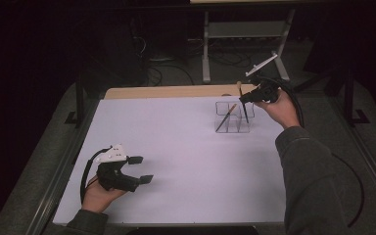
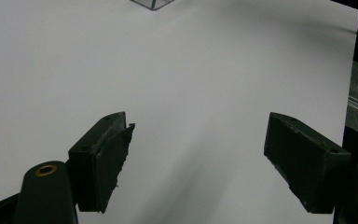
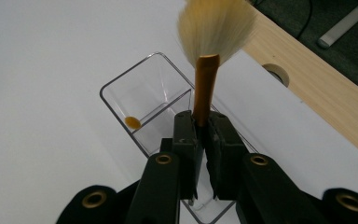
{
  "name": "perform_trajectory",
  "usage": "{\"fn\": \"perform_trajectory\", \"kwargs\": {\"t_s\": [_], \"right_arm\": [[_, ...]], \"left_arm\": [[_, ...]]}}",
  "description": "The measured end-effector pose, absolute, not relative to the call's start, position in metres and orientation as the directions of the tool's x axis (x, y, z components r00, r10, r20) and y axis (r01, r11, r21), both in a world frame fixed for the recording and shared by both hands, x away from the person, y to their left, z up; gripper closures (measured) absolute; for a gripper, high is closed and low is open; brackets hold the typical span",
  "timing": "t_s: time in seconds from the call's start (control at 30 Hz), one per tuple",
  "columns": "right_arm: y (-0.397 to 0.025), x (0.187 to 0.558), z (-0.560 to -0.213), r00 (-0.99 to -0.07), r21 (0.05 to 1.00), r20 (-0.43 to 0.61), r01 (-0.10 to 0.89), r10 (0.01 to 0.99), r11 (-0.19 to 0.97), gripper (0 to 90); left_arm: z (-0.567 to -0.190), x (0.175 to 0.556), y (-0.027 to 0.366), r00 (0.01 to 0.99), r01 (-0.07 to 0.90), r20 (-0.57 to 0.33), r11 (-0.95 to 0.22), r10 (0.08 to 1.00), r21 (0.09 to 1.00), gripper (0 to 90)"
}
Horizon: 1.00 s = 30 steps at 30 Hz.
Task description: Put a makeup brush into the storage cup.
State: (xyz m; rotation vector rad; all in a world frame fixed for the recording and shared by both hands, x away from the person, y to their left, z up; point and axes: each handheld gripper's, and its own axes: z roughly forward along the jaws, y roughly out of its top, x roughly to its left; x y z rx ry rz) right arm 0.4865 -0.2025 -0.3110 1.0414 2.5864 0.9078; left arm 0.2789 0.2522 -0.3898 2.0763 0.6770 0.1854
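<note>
My right gripper [image 3: 203, 135] clenched on brush [image 3: 206, 88] handle, bristles up, lower end inside clear organizer [image 1: 232, 116] at far right of table [image 1: 176, 147]. Left gripper [image 2: 196, 163] released, holds nothing, rests near front left. Risk: grip is narrow, brush can tilt or slip; organizer is light, sideways push can tip it.

Brush [image 3: 206, 70] handle hidden below the clamped jaws of the right gripper [image 3: 204, 135]; bristle tips cut off by the top edge. Near end of the clear organizer [image 3: 140, 100] covered by the gripper body. In the left gripper view, organizer [image 2: 153, 3] corner cropped at the top. Brush [image 1: 239, 87] head too small to make out in the high view.
</note>
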Motion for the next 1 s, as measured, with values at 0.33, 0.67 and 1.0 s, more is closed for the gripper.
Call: {"fn": "perform_trajectory", "kwargs": {"t_s": [0.33,0.67,1.0], "right_arm": [[-0.210,0.478,-0.309,-0.728,0.641,0.068,0.556,0.682,0.529,75.9],[-0.218,0.463,-0.314,-0.731,0.671,0.098,0.550,0.676,0.497,72.7],[-0.219,0.455,-0.314,-0.732,0.685,0.111,0.547,0.673,0.482,71.3]], "left_arm": [[-0.389,0.278,0.252,0.837,0.396,-0.125,-0.431,0.533,0.811,21.0],[-0.389,0.279,0.252,0.835,0.397,-0.124,-0.432,0.536,0.810,21.0],[-0.389,0.279,0.252,0.835,0.396,-0.123,-0.431,0.536,0.811,20.8]]}}
